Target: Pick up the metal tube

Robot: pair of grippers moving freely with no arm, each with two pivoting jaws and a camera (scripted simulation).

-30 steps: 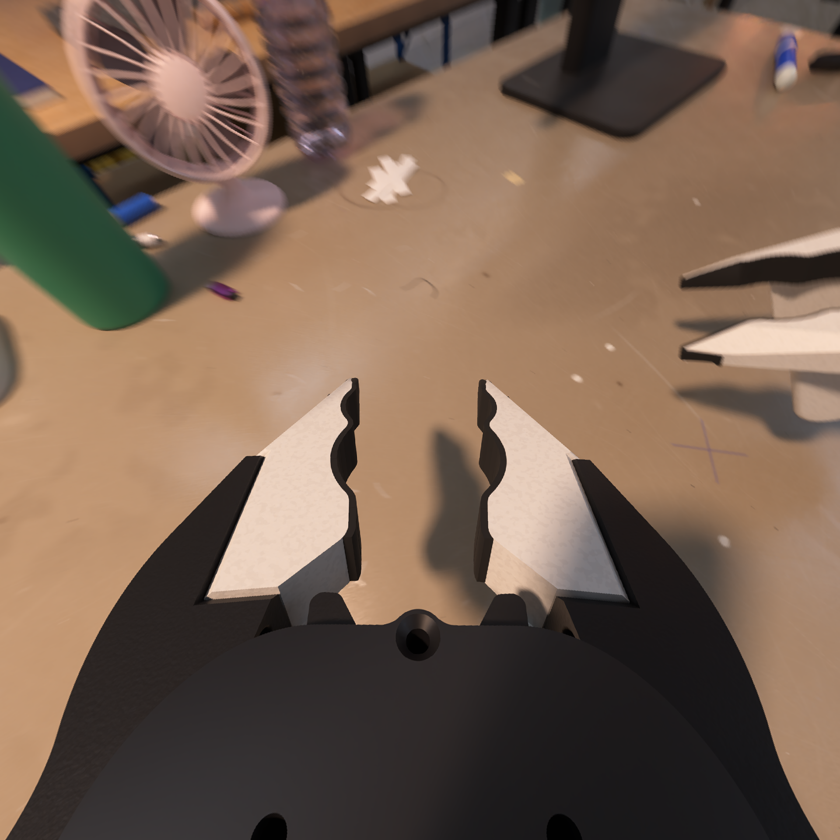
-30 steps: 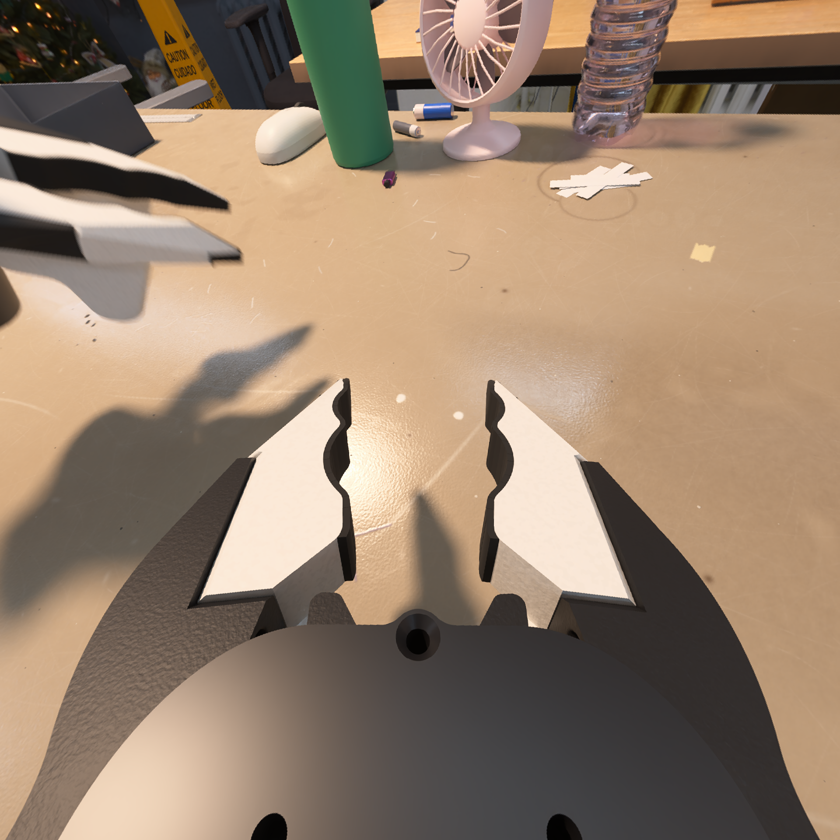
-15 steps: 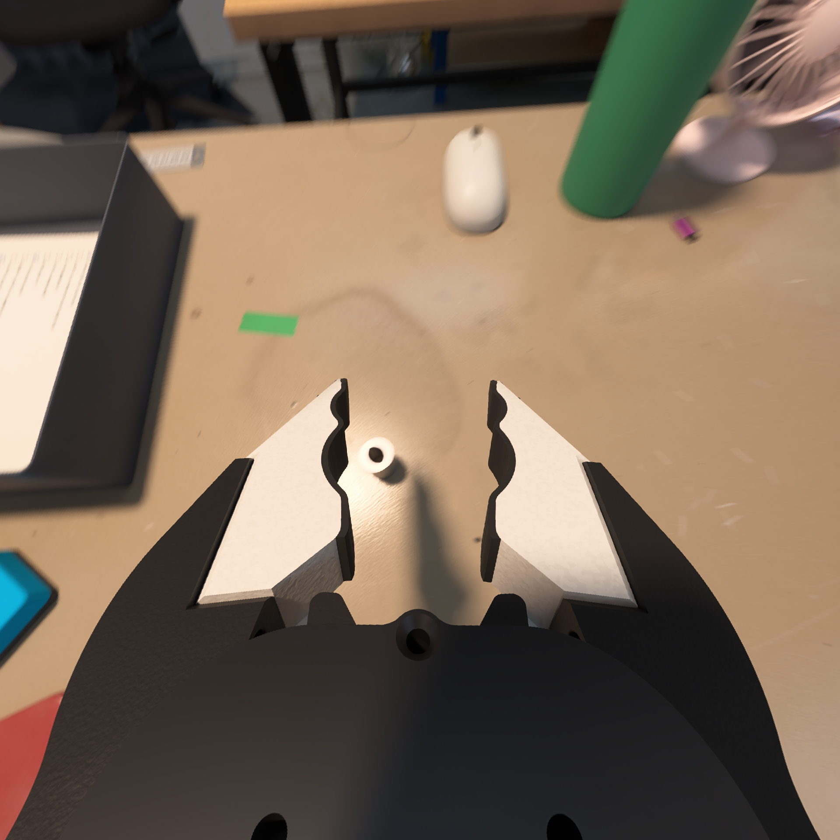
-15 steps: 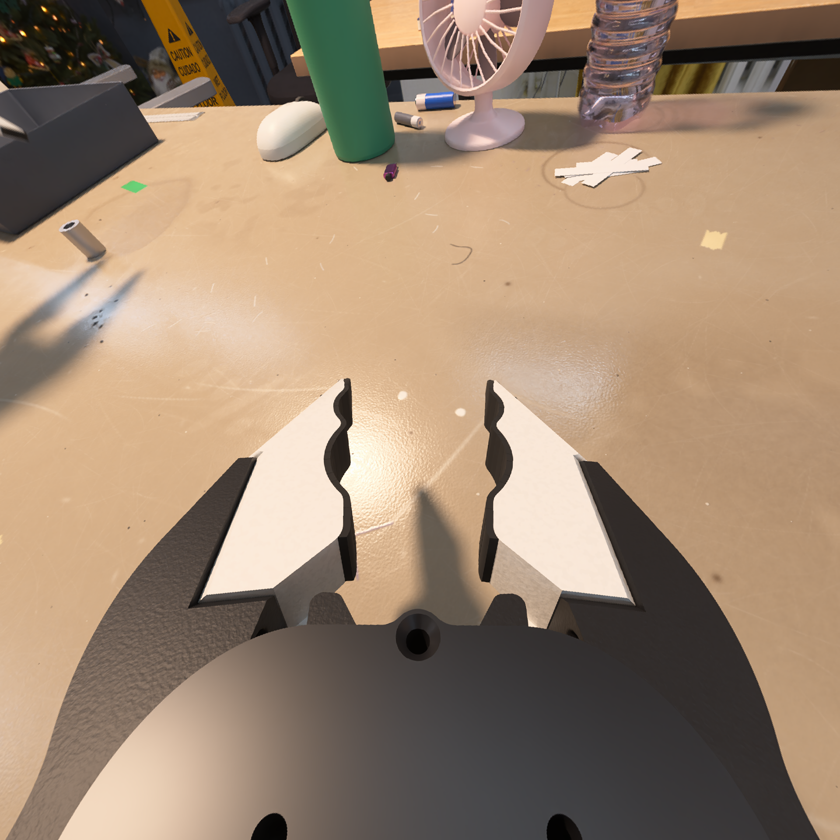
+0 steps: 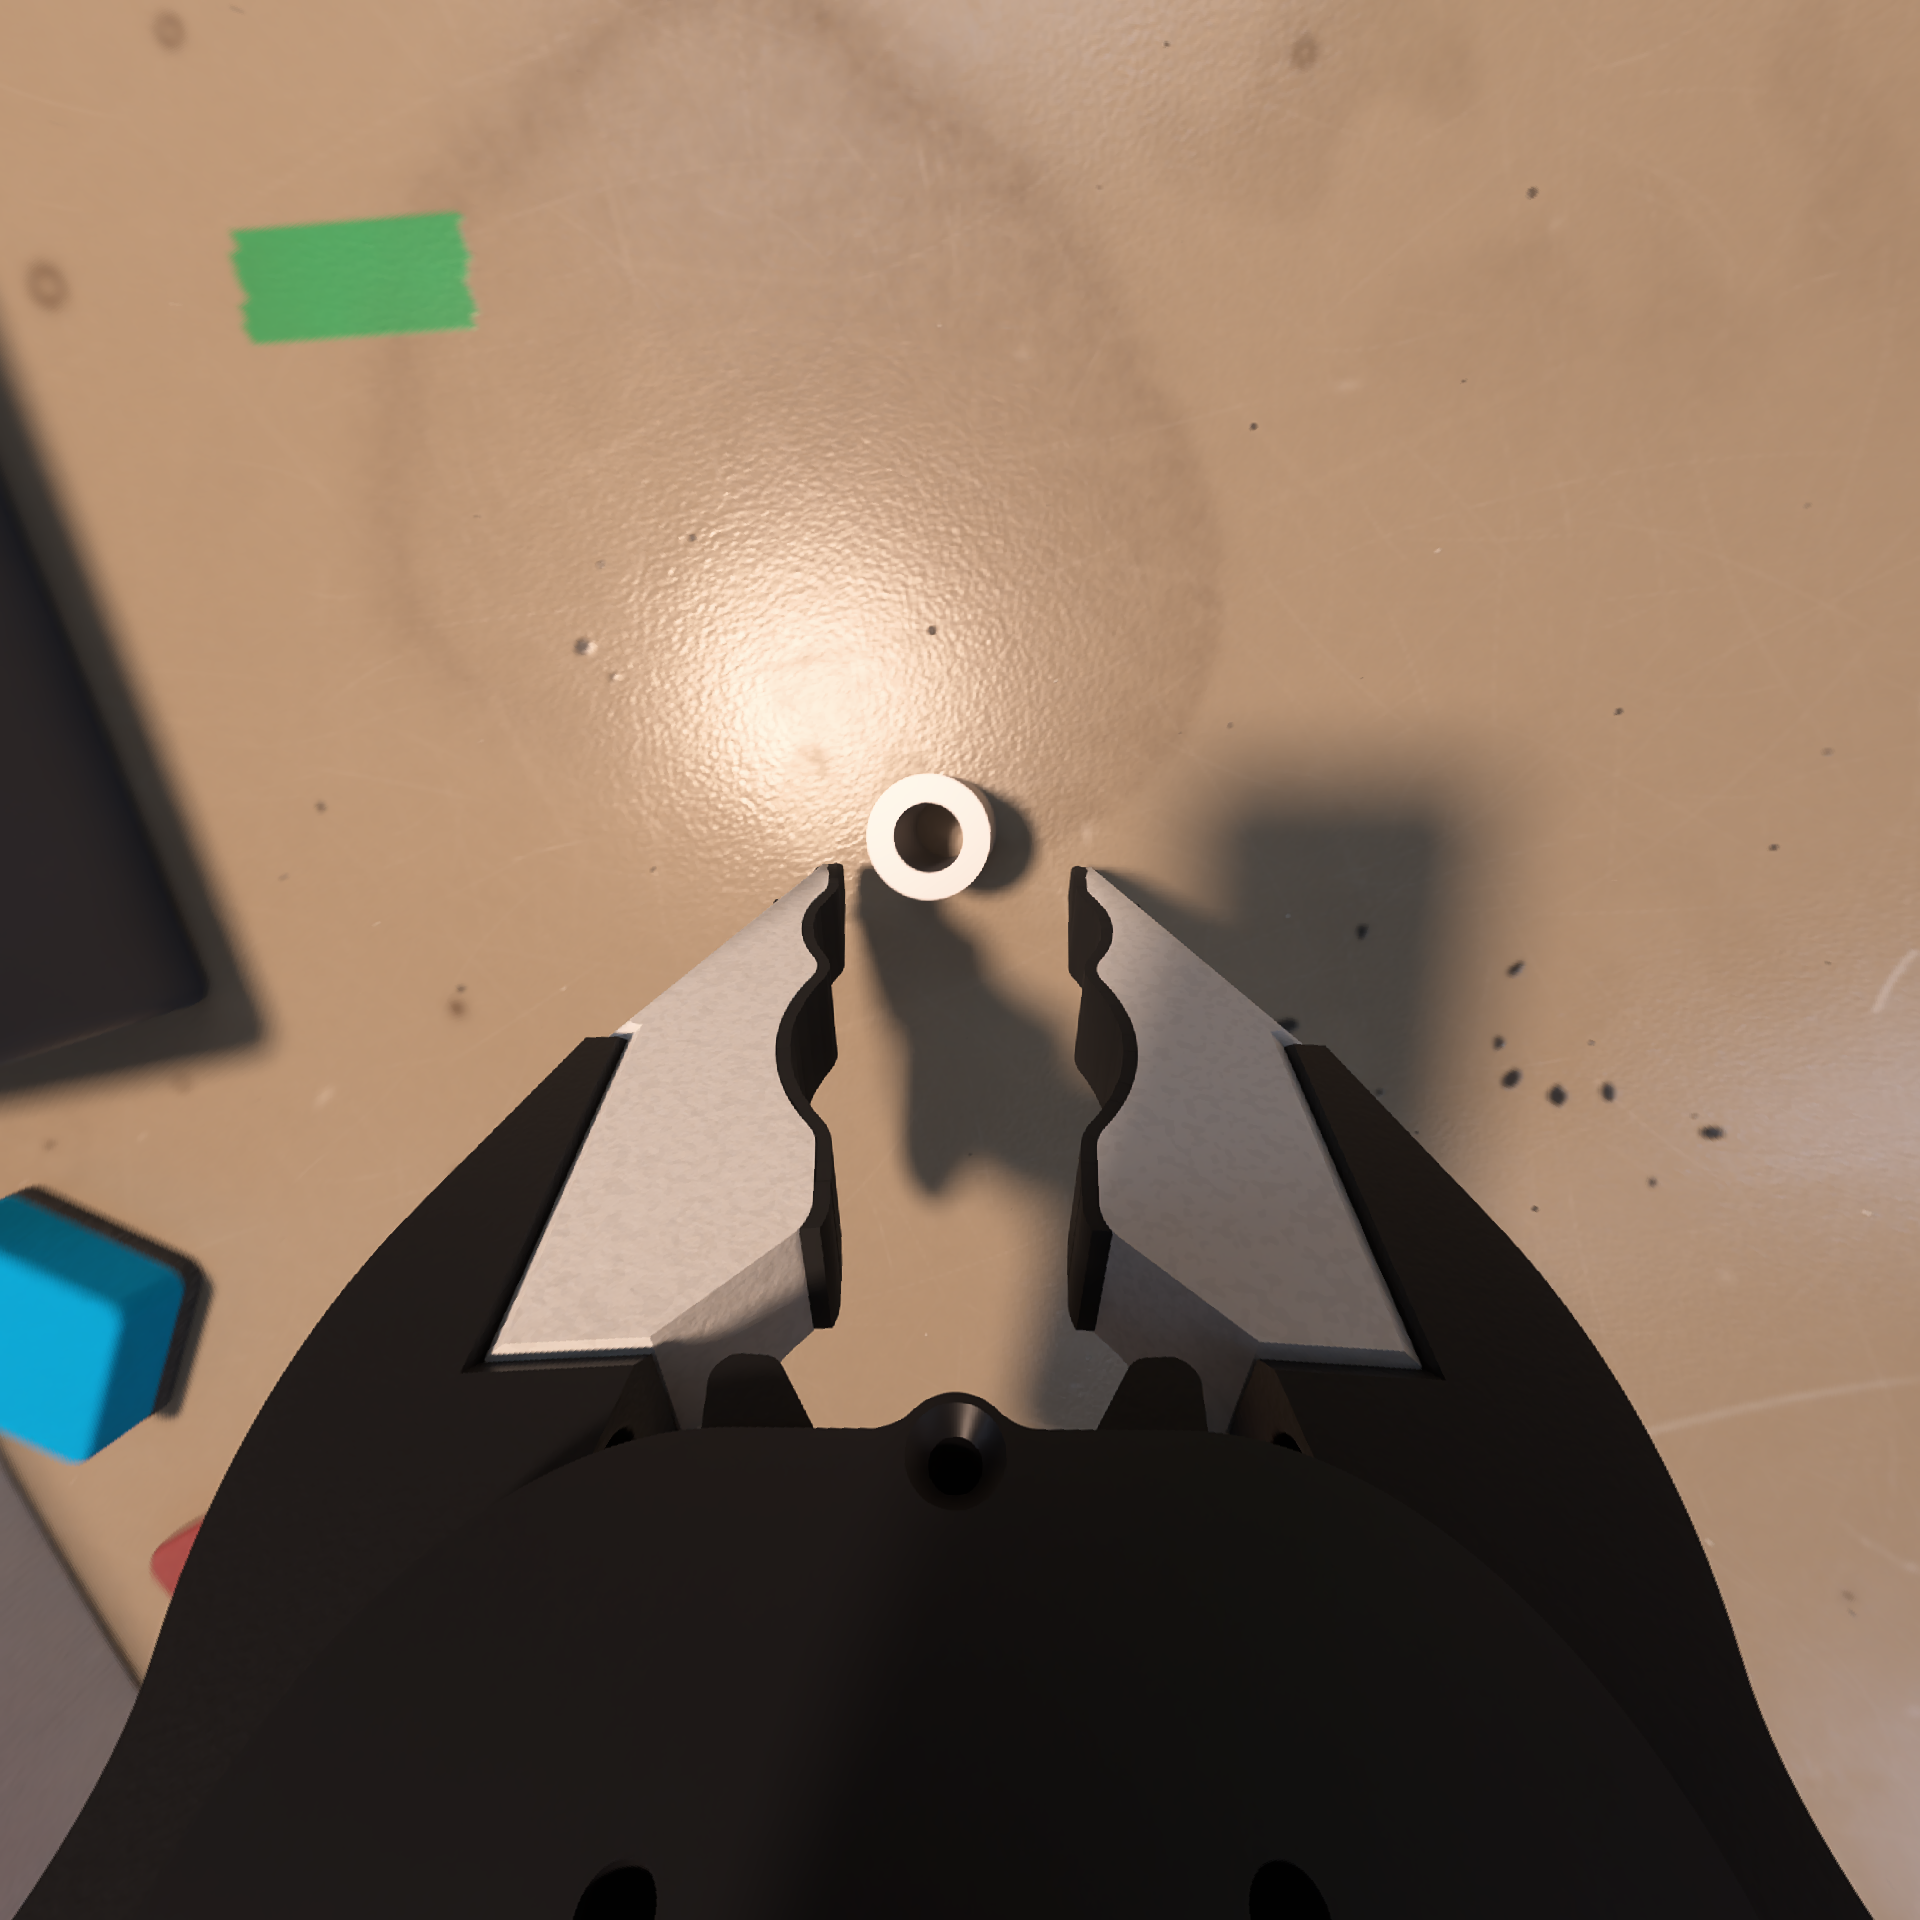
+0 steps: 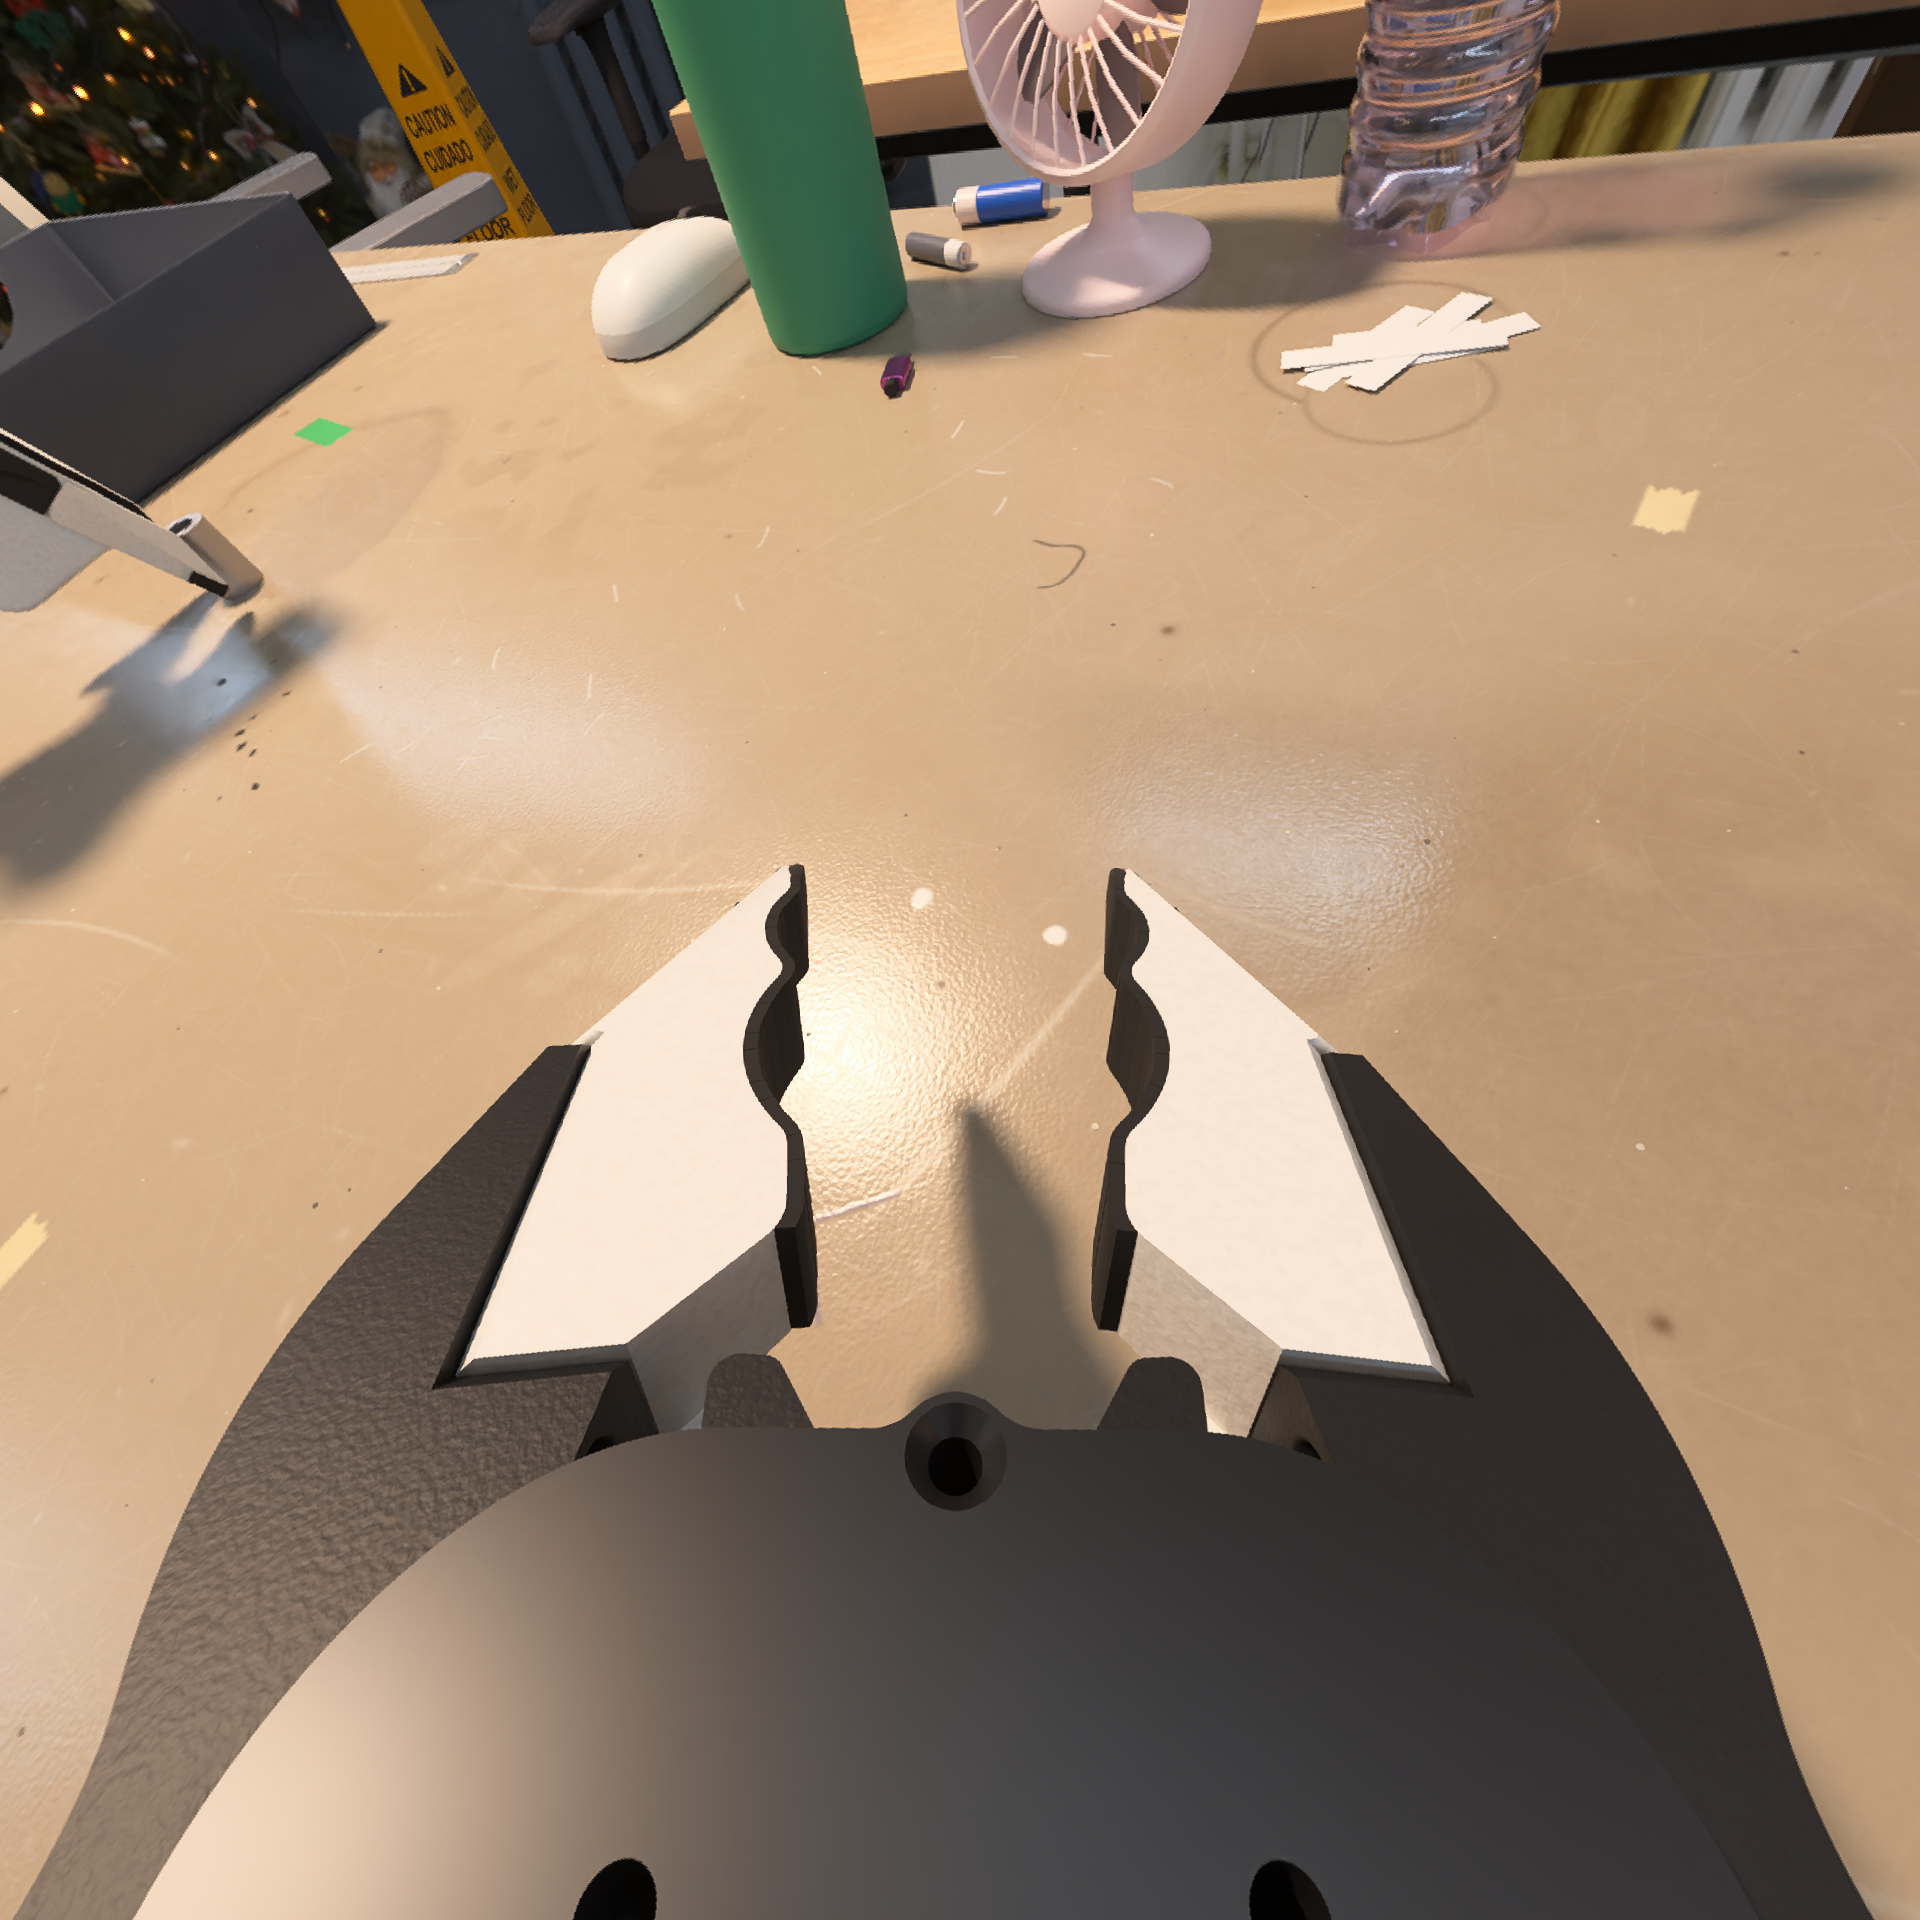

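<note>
The metal tube (image 5: 928, 836) is a short pale cylinder on the tan table, seen end-on as a ring in the left wrist view. My left gripper (image 5: 956, 883) is open and empty, its fingertips just short of the tube, one on each side of it. In the right wrist view the tube (image 6: 223, 556) lies at the far left, with the left gripper's fingers (image 6: 104, 530) reaching down to it. My right gripper (image 6: 956, 883) is open and empty, low over the bare middle of the table, far from the tube.
A dark grey tray (image 6: 177, 312) and green tape (image 6: 322, 431) lie beside the tube; a blue block (image 5: 83, 1325) is near left. At the back stand a white mouse (image 6: 660, 286), green cylinder (image 6: 800, 177), pink fan (image 6: 1112, 156), plastic bottle (image 6: 1439, 114) and paper strips (image 6: 1408, 343).
My left gripper has swung left away from the fan, then dropped closer to the tube until its tips nearly flank it. The right gripper has hardly moved.
</note>
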